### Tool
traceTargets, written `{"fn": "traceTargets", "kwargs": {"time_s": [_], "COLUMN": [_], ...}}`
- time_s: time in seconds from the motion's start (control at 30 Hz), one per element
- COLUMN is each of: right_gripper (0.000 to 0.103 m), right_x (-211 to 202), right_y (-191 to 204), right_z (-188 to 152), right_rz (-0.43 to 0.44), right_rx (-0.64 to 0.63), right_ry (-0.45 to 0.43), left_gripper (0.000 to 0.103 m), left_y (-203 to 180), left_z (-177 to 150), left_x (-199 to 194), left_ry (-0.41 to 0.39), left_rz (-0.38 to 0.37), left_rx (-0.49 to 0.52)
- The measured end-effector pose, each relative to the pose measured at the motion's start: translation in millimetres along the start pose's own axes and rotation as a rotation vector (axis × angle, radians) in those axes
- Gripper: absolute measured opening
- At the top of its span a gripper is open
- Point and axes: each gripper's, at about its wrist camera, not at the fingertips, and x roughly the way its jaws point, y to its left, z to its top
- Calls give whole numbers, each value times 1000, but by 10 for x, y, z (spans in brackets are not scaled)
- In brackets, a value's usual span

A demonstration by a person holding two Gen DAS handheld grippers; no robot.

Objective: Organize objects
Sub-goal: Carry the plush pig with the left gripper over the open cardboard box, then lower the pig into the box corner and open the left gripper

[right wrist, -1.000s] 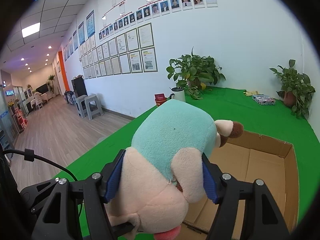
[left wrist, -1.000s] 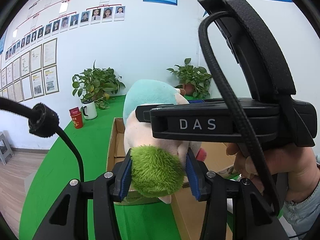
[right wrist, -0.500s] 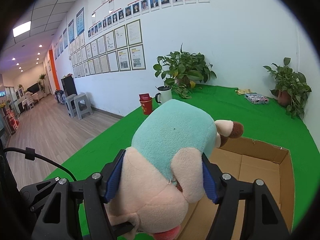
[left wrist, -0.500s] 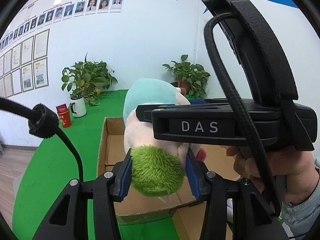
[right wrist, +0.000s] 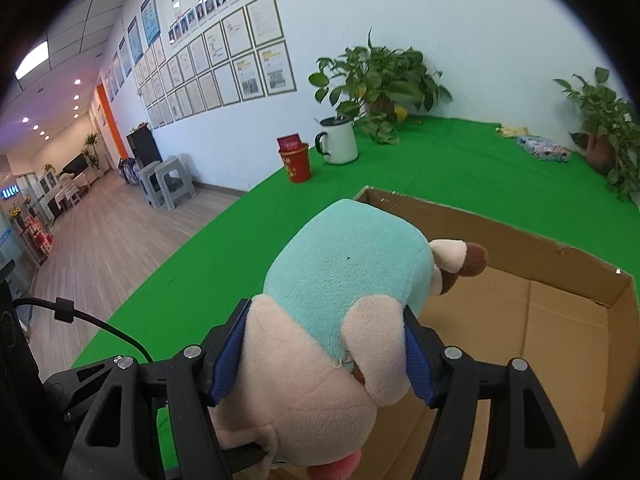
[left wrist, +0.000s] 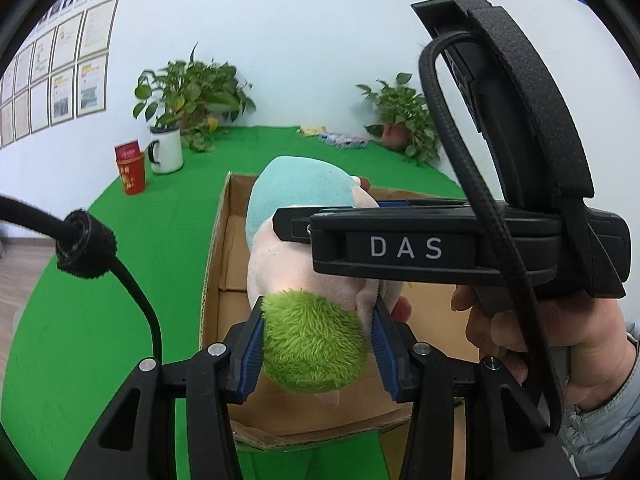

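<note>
A plush toy [right wrist: 332, 320] with a teal back, pink head and fuzzy green end [left wrist: 316, 344] is held by both grippers. My left gripper [left wrist: 318, 344] is shut on the green end. My right gripper [right wrist: 326, 356] is shut on the pink head; its black body [left wrist: 448, 248] crosses the left wrist view. The toy hangs over the left part of an open cardboard box [right wrist: 560, 312], which also shows in the left wrist view [left wrist: 224, 248].
The box stands on a green table [right wrist: 224, 256]. At the back are a red cup [right wrist: 296, 160], a white mug [right wrist: 338, 144], two potted plants [right wrist: 380, 80] and a small packet [right wrist: 542, 148]. The table's left edge drops to a wooden floor.
Both grippers, still holding the toy, have moved forward and tilted down over the box. More of the box's inside now shows beneath the toy.
</note>
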Motion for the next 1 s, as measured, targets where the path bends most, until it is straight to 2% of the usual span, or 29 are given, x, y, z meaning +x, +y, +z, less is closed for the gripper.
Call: {"fn": "traceTargets", "kwargs": {"time_s": [0.1, 0.3, 0.37, 0.4, 0.47, 0.5, 0.57, 0.67, 0.77, 0.83, 0.93, 1.0], "right_gripper": [68, 68, 70, 70, 71, 74, 86, 87, 87, 88, 88, 88], "right_x": [175, 403, 469, 474, 431, 400, 368, 292, 273, 368, 463, 440], "right_y": [-46, -84, -80, -71, -47, -51, -82, -157, -241, -228, -108, -99], "right_z": [-9, -105, -160, -179, -185, -178, -160, -186, -216, -189, -183, -206], "right_rz": [8, 58, 77, 87, 136, 165, 221, 252, 239, 234, 140, 117], "right_rx": [11, 32, 45, 45, 49, 64, 110, 154, 207, 222, 169, 166], "right_ry": [42, 109, 136, 144, 135, 129, 126, 120, 119, 161, 222, 218], "left_gripper": [45, 50, 48, 50, 51, 51, 51, 51, 51, 53, 53, 53], "left_y": [172, 301, 277, 271, 275, 280, 321, 379, 387, 307, 289, 305], "left_z": [-82, -183, -206, -203, -188, -154, -113, -124, -160, -262, -325, -366], "left_x": [113, 255, 161, 89, -17, -50, -81, -97, -127, -144, -111, -104], "left_ry": [51, 90, 71, 51, 32, 28, 29, 36, 39, 55, 79, 83], "left_rz": [5, 84, 101, 104, 119, 126, 135, 131, 120, 112, 125, 101], "left_rx": [-45, -50, -32, -24, -16, -13, -19, -35, -51, -36, -36, -50]}}
